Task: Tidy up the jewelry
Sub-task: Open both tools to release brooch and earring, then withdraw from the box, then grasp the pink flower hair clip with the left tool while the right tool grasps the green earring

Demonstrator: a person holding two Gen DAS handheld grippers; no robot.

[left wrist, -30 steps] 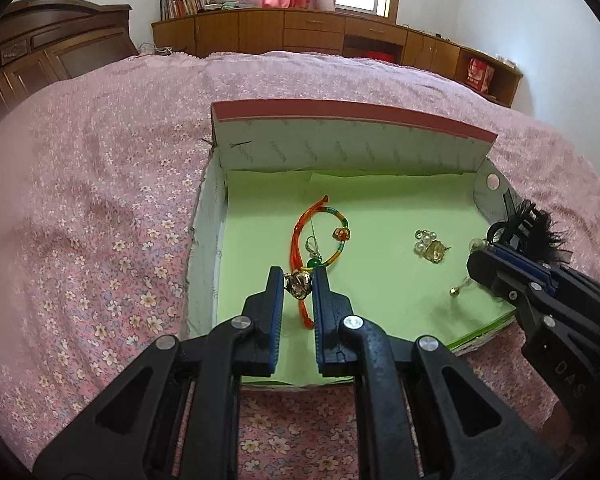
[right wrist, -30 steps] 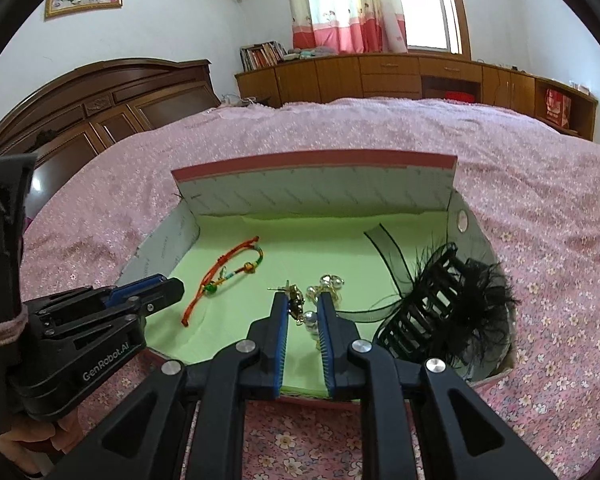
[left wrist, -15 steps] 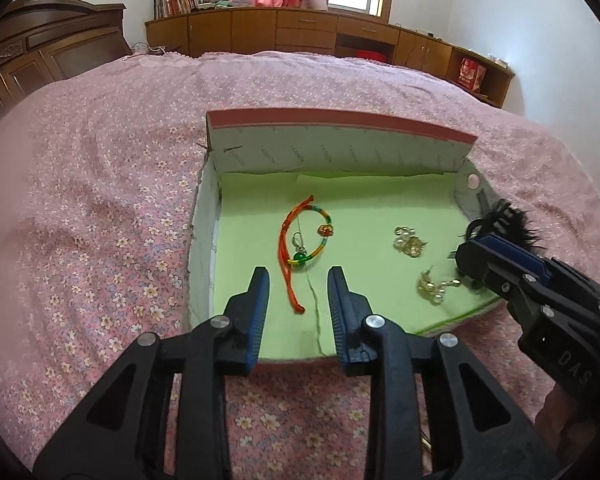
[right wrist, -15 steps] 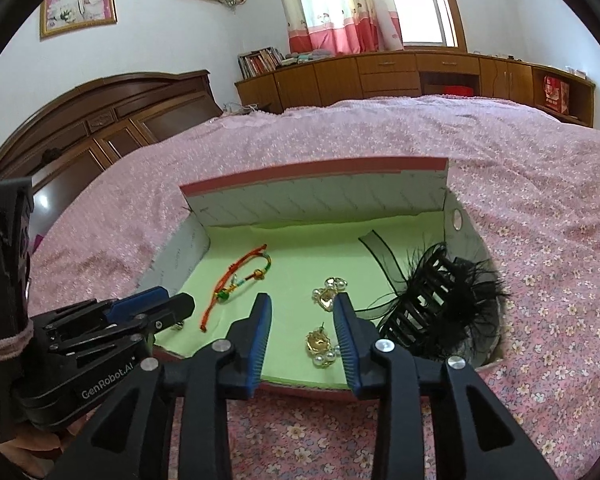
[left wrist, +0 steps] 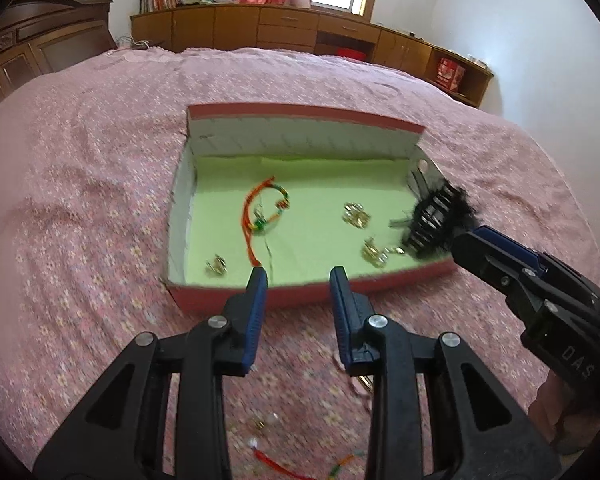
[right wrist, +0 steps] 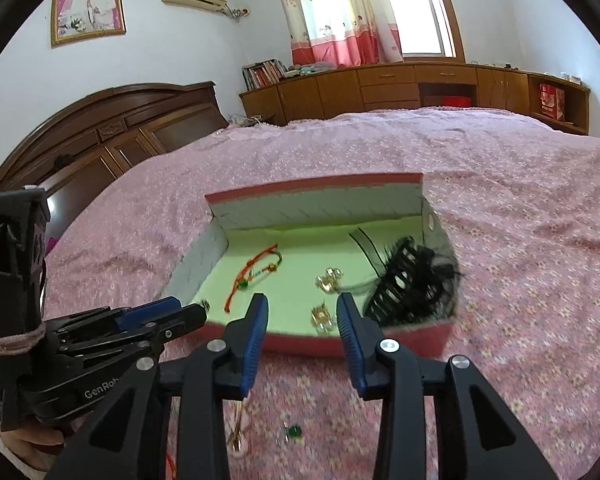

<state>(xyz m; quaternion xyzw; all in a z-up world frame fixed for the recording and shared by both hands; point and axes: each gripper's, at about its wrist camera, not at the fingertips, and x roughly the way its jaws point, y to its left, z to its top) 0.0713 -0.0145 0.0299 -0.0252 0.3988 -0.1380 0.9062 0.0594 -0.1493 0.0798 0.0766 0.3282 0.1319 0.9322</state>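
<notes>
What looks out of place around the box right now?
A few small jewelry pieces lie loose on the pink bedspread in front of the box, not inside with the others.

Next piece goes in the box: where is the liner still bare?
Bare green liner runs along the back wall of the box, and in the middle between the orange bracelet and the gold earrings. The right end is crowded by the black hair clip.

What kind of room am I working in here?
A bedroom, most likely: the box sits on a bed with a wooden headboard, and a curtained window is behind.
</notes>
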